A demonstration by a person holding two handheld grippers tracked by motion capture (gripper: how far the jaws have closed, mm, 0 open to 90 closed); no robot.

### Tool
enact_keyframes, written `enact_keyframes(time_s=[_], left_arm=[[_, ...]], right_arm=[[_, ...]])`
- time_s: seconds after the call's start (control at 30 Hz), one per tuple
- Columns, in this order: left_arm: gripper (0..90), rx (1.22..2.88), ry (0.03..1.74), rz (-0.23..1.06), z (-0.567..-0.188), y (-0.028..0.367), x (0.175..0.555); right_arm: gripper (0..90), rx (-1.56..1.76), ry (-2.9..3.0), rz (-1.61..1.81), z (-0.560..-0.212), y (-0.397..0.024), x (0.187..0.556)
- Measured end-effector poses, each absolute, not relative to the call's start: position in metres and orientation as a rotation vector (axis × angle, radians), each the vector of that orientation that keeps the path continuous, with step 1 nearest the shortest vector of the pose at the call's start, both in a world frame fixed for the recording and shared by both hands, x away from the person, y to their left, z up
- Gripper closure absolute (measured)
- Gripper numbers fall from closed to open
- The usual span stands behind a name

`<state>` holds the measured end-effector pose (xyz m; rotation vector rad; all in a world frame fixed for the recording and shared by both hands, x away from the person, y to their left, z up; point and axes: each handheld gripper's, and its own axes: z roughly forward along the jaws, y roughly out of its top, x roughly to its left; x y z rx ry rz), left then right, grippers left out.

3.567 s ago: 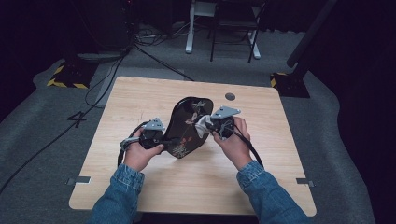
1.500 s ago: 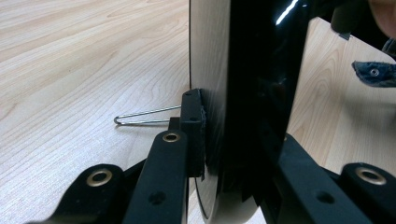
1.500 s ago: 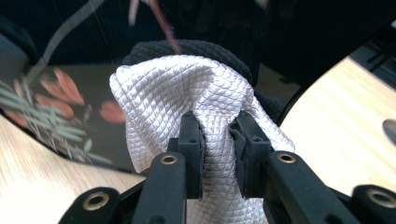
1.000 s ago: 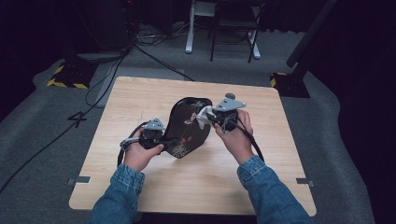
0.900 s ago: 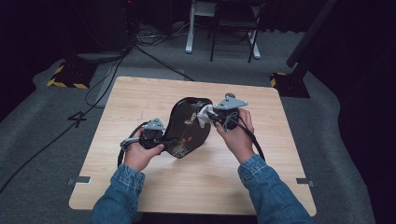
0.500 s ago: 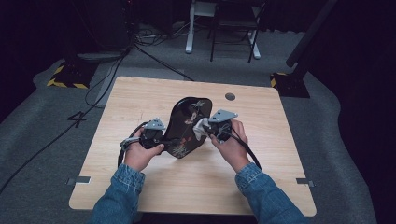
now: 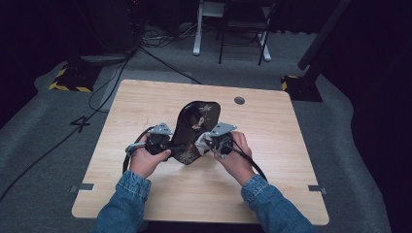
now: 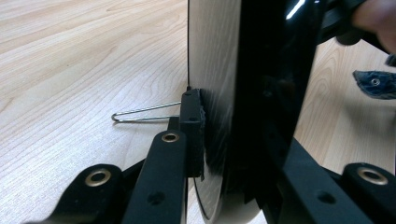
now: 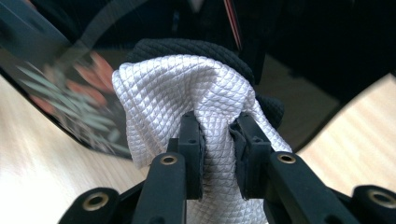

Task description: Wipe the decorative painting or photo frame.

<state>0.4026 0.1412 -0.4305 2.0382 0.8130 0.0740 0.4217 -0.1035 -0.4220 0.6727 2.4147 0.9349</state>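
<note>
- The left gripper [image 7: 167, 143] is pinching the near edge of a black lacquered tray [image 7: 194, 127], its jaws pressed on the rim from both sides; this is propping the tray up tilted on the table [image 7: 301, 160] so its painted face is turning toward the other hand.
- The right gripper [image 7: 210, 141] is clamping a bunched white cloth [image 9: 187, 98] between its jaws and is bringing it against the tray's lower face, most likely to wipe it.
- The tray is standing near the table's middle, between the two hands.
- A thin wire clip [image 8: 142, 114] is lying on the wood just beside the tray's edge.
- Nothing is blocking the cloth; only the holding gripper is crowding the tray's lower corner.
</note>
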Motion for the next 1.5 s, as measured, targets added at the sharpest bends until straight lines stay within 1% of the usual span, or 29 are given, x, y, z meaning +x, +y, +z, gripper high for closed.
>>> enact_keyframes(time_s=[0.13, 0.23, 0.8, 1.13, 1.27, 1.5], left_arm=[[78.3, 2.044, 0.812, 0.075, -0.43, 0.141, 0.402], [78.3, 2.045, 0.811, 0.074, -0.43, 0.141, 0.402], [77.9, 2.033, 0.818, 0.061, -0.431, 0.142, 0.402], [77.5, 2.03, 0.819, 0.053, -0.431, 0.142, 0.403], [77.5, 2.032, 0.818, 0.053, -0.431, 0.142, 0.403], [77.8, 2.04, 0.818, 0.062, -0.43, 0.141, 0.402]], right_arm=[[75.3, 0.592, 2.398, 0.938, -0.404, -0.093, 0.415], [75.4, 0.565, 2.395, 0.935, -0.398, -0.088, 0.411], [75.5, 0.562, 2.493, 0.834, -0.443, -0.087, 0.409], [75.4, 0.58, 2.518, 0.819, -0.456, -0.088, 0.41], [75.6, 0.579, 2.508, 0.821, -0.45, -0.09, 0.411], [75.5, 0.644, 2.41, 0.902, -0.412, -0.104, 0.426]])
